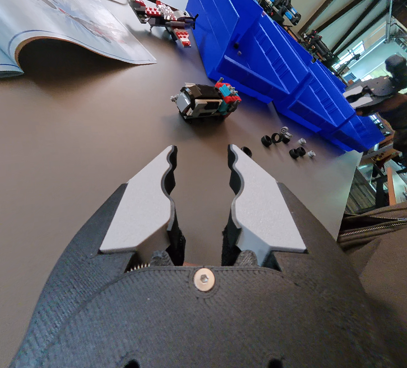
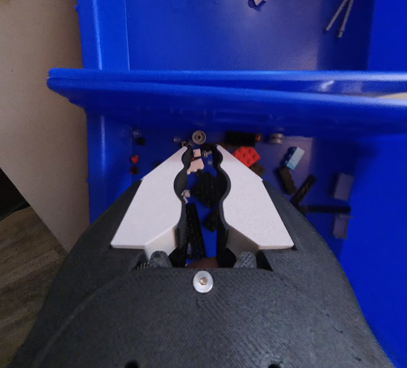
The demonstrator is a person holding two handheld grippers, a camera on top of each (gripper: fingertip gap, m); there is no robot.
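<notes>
While the left gripper [image 1: 202,150] hangs low over a smooth matte brown tabletop [image 1: 88,159], its pale grey fingers with wavy black pads are spread wide with only bare table between them. Just off its right fingertip sits a small black tyre [image 1: 246,151], with more little black tyres and grey hubs [image 1: 284,137] scattered further right. Ahead is a blocky brick-built vehicle [image 1: 207,101] in black, grey, red and teal, and a red and white brick plane [image 1: 165,16] past it, beside a glossy open booklet [image 1: 66,23] with a curled page. Ribbed blue plastic bins [image 1: 253,49] line the table edge, and the room behind has big windows and dark beams.

Over in the right wrist view, the right gripper [image 2: 201,148] is down inside a blue bin [image 2: 220,93], fingers slightly apart. Loose bricks lie under them, including a red studded plate [image 2: 246,156] and a pale tan piece [image 2: 196,165], but it's blurry, so I can't tell if anything is pinched.
</notes>
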